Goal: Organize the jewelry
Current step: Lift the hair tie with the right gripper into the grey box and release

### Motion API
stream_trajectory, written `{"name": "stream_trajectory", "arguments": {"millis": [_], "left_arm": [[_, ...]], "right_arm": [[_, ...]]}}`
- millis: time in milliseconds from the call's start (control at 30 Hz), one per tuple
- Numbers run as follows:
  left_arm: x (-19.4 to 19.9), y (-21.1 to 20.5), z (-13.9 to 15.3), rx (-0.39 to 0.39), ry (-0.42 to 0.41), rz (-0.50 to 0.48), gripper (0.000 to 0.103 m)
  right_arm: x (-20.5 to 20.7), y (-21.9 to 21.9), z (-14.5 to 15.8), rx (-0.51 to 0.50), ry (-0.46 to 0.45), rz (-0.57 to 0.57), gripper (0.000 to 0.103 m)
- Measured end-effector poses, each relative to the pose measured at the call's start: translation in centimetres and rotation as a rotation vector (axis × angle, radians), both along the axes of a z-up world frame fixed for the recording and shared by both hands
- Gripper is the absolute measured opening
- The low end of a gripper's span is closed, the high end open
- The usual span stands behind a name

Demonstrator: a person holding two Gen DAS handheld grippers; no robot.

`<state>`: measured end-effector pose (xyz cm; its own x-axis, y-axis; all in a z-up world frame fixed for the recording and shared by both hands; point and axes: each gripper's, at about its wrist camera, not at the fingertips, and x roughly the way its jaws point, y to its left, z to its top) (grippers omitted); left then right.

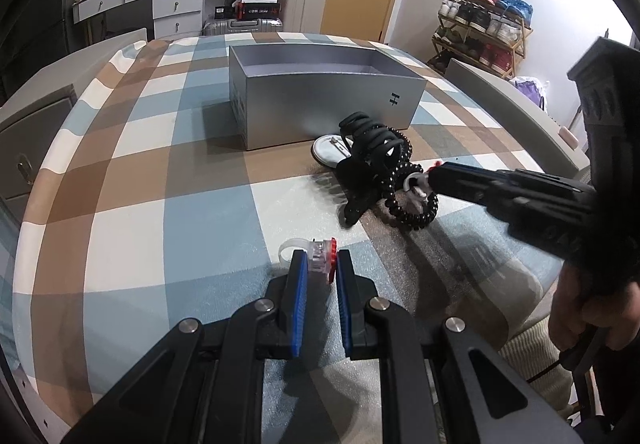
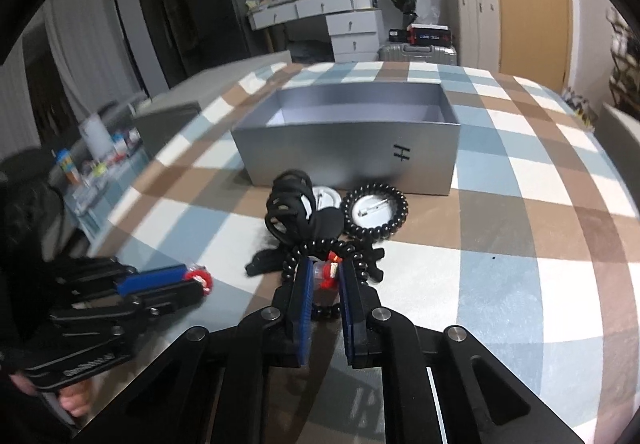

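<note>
A: Tongs status? Left gripper (image 1: 322, 264) clenched on a red ring (image 1: 322, 262); right gripper (image 2: 323, 272) clenched on another ring (image 2: 326, 271).

B: Box (image 1: 320, 104) lies far, straight ahead; right gripper nearer.

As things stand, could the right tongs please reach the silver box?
Probably yes: the right tongs are shut on a small red ring, and only the black hair claw lies before the silver box.

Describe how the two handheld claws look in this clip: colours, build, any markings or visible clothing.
Both claws match: the left claw and right claw have matte black linkage arms with round silver pivot bolts and flat fingers faced with ribbed blue pads. The right claw's black body shows embossed lettering, too blurred to read. No cables visible. A bare hand grips its black handle; no sleeve can be made out.
</note>
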<state>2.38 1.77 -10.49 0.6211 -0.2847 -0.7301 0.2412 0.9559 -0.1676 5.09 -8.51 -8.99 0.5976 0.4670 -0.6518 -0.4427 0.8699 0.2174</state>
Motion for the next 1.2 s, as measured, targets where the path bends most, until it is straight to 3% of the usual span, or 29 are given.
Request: {"name": "stream_trajectory", "arguments": {"millis": [300,633,933,1200], "left_arm": [[0.2,0.1,1.6,-0.015,-0.039,0.015,0.009],[2.5,0.5,5.4,-0.02,-0.096,0.06,0.009],[6.4,0.5,8.1,-0.055,-0.172,0.069,0.009],[9.6,-0.2,7.9,-0.065,-0.164,0.037,0.009]], "right_arm": [[-0.8,-2.3,2.3,0.127,-0.016,-0.003,0.012],[0.3,-2.7,6.3,0.169,-0.091,0.037,0.012],[4.3,-2.0,8.8,0.206,-0.119,0.074,0.012],[7.5,-1.6,9.4,0.226,-0.133,0.089,0.012]]}}
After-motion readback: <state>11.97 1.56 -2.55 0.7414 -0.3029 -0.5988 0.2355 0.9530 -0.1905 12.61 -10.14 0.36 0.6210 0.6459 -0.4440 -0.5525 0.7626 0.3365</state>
